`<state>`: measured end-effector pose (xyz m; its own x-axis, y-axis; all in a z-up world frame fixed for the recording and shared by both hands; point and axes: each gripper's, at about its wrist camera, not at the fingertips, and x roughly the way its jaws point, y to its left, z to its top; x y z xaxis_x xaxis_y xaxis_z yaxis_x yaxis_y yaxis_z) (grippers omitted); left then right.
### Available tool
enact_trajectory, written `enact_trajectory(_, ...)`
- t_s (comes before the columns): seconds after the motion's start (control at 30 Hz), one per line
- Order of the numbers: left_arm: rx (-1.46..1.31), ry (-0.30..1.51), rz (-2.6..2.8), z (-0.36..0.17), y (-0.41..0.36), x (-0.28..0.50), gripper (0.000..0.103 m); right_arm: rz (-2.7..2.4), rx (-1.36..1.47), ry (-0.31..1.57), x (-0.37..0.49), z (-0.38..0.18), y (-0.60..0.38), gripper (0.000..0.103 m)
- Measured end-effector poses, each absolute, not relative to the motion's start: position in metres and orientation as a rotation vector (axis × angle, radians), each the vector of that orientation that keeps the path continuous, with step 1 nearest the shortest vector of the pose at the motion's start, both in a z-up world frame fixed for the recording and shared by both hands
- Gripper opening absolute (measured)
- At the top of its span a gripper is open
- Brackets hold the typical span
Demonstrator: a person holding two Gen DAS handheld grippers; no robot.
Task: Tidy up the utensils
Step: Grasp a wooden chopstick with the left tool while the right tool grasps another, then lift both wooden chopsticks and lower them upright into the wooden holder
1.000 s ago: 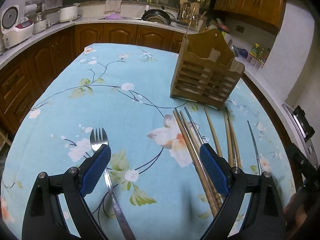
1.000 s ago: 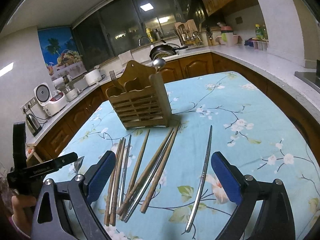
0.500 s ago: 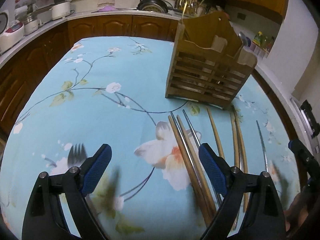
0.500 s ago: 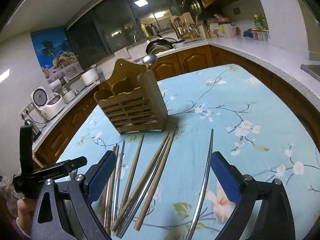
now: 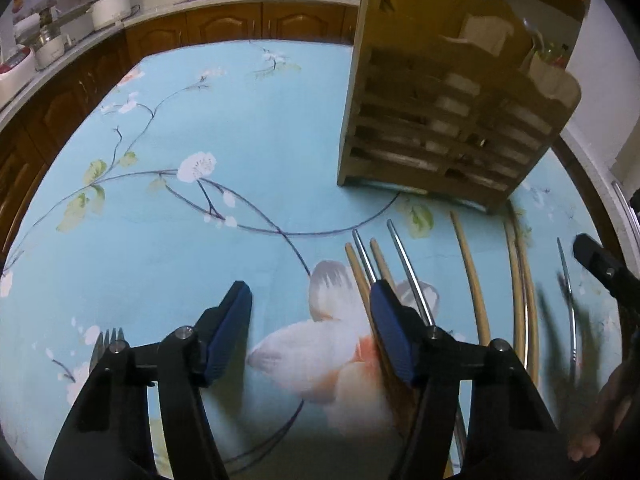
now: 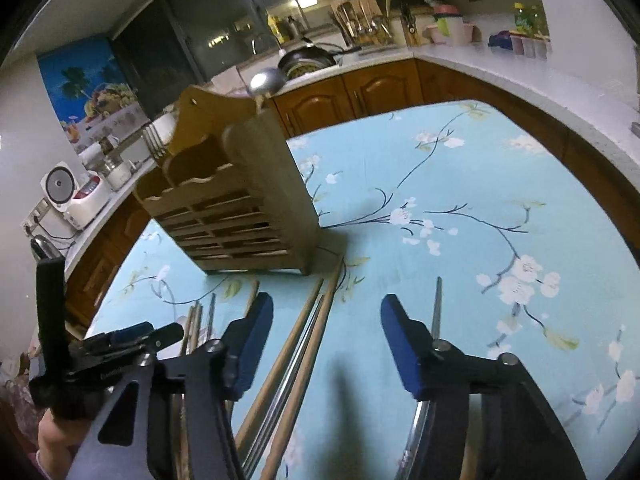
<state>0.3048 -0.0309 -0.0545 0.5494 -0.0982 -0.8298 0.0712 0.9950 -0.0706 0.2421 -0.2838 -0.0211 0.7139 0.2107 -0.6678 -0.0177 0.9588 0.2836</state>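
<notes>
A wooden slatted utensil holder (image 5: pixel 448 120) stands on the blue floral tablecloth (image 5: pixel 240 160); it also shows in the right wrist view (image 6: pixel 240 216) with a metal spoon (image 6: pixel 266 80) and a fork sticking out. Several wooden and metal chopsticks (image 5: pixel 468 280) lie in front of it, and in the right wrist view (image 6: pixel 308 336). My left gripper (image 5: pixel 310 312) is open and empty, low over the cloth beside the leftmost chopsticks. A fork (image 5: pixel 106 344) lies at its left. My right gripper (image 6: pixel 326 324) is open and empty, straddling chopsticks. A single metal chopstick (image 6: pixel 437 308) lies by its right finger.
Wooden kitchen cabinets and a white counter (image 6: pixel 520 80) surround the table. A rice cooker (image 6: pixel 60 192), pots and a pan (image 6: pixel 308 60) stand on the counter. The table's edge curves close on the right (image 6: pixel 592 168).
Both grippers moved forward and down toward the holder and chopsticks. Their jaws have narrowed somewhat but stay open. The fork has slipped back to the left gripper's left side.
</notes>
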Motion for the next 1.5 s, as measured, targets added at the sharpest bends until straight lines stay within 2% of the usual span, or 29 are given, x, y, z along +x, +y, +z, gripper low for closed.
enact_trajectory(0.13, -0.031, 0.984, -0.094, -0.055, -0.032, 0.305, 0.064, 0.114, 0.255, 0.809, 0.259, -0.031, -0.280, 0.046)
enact_trajectory(0.3, 0.064, 0.983, -0.099, -0.058, -0.041, 0.298, 0.061, 0.095, 0.214, 0.861, 0.275, -0.044, -0.273, 0.032)
enact_trajectory(0.43, 0.037, 0.991, -0.107, -0.057, -0.038, 0.301, 0.060, 0.077, 0.176, 0.896, 0.287, -0.052, -0.269, 0.022)
enact_trajectory(0.73, 0.072, 0.975, -0.105, -0.058, -0.049, 0.309, 0.060, 0.054, 0.115, 0.904, 0.300, -0.052, -0.262, 0.019)
enact_trajectory(0.77, 0.077, 0.969, -0.111, -0.058, -0.050, 0.310, 0.057, 0.051, 0.101, 0.905, 0.303, -0.053, -0.261, 0.019)
enact_trajectory(0.8, 0.082, 0.962, -0.122, -0.058, -0.051, 0.310, 0.051, 0.049, 0.093, 0.906, 0.305, -0.053, -0.260, 0.019)
enact_trajectory(0.87, 0.100, 0.952, -0.154, -0.057, -0.055, 0.308, 0.030, 0.040, 0.070, 0.909, 0.308, -0.053, -0.257, 0.009)
enact_trajectory(0.9, 0.111, 0.951, -0.162, -0.056, -0.057, 0.307, 0.016, 0.046, 0.076, 0.909, 0.308, -0.053, -0.257, 0.008)
enact_trajectory(0.93, 0.123, 0.952, -0.175, -0.055, -0.059, 0.306, 0.010, 0.058, 0.099, 0.909, 0.307, -0.053, -0.259, 0.007)
enact_trajectory(1.1, 0.072, 0.967, -0.230, -0.054, -0.050, 0.299, 0.005, 0.095, 0.214, 0.877, 0.287, -0.045, -0.273, 0.005)
enact_trajectory(1.33, -0.003, 0.981, -0.277, -0.051, -0.036, 0.283, 0.004, 0.150, 0.305, 0.803, 0.244, -0.017, -0.286, 0.005)
enact_trajectory(1.5, -0.049, 0.927, -0.314, -0.028, -0.026, 0.267, 0.004, 0.183, 0.324, 0.760, 0.224, 0.002, -0.287, 0.005)
